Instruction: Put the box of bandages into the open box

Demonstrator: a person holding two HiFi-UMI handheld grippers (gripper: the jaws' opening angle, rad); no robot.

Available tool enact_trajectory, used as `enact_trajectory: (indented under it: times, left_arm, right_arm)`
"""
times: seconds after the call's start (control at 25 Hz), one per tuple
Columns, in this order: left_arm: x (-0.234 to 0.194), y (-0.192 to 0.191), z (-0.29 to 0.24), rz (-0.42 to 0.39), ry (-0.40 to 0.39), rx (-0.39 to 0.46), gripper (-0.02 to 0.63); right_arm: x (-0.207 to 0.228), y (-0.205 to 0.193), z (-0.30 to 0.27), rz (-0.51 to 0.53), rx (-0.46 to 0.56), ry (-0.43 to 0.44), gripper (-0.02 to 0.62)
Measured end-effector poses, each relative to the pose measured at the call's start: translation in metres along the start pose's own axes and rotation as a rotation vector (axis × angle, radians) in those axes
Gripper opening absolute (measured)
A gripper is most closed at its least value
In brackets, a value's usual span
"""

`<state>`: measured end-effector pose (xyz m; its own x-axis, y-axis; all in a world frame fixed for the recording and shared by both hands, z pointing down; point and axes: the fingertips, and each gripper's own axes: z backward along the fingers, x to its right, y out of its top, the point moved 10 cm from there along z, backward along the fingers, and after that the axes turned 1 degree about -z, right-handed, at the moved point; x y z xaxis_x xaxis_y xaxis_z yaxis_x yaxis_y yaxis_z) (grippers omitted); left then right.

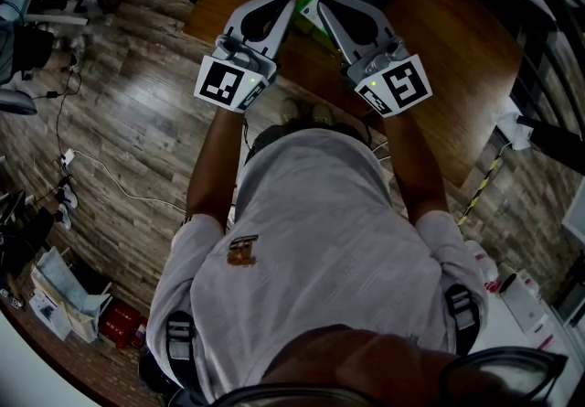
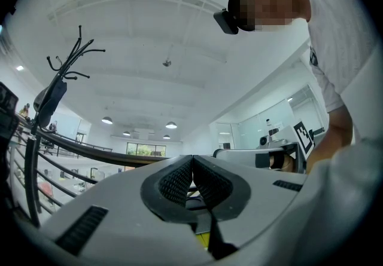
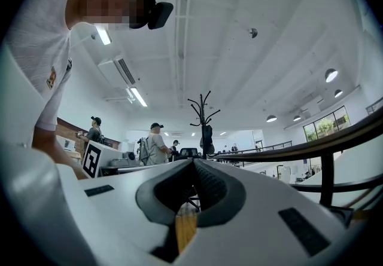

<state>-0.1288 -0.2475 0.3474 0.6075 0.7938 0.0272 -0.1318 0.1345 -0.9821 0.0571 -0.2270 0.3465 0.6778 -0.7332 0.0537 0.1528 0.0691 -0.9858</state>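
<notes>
Left gripper [image 2: 191, 160] and right gripper [image 3: 192, 163] both empty, fingers pressed together, side by side over the brown wooden tabletop [image 1: 439, 39]; green-yellow box corner [image 1: 309, 5] between them, maybe the bandages, boxed or not I can't tell: fits pre-pick or post-drop.

Head view underexposed, dim throughout; corners swallowed by black vignette; pale sheen caught on wooden floor [image 1: 137, 112]. Both gripper views brightly lit by round ceiling lamps [image 2: 171, 125] and strip lights [image 3: 137, 96]; white ceiling nearly washed out. Strong fisheye bending seen at edges. Left gripper [image 2: 192, 158], right gripper [image 3: 193, 163] rendered soft up close.
</notes>
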Motion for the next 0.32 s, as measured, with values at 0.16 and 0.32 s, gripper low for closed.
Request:
enact_trajectory:
  times: [0.16,0.32]
  left_arm:
    - [-0.0008,-0.0012,0.0006,0.000,0.000,-0.002,0.019]
    - [0.0006,-0.0023,0.0014,0.000,-0.001,-0.002,0.019]
  right_arm:
    - [-0.0002,-0.0014,-0.0012,0.000,-0.002,0.003,0.032]
    - [-0.0011,-0.0030,-0.0002,-0.001,-0.004,0.006,0.032]
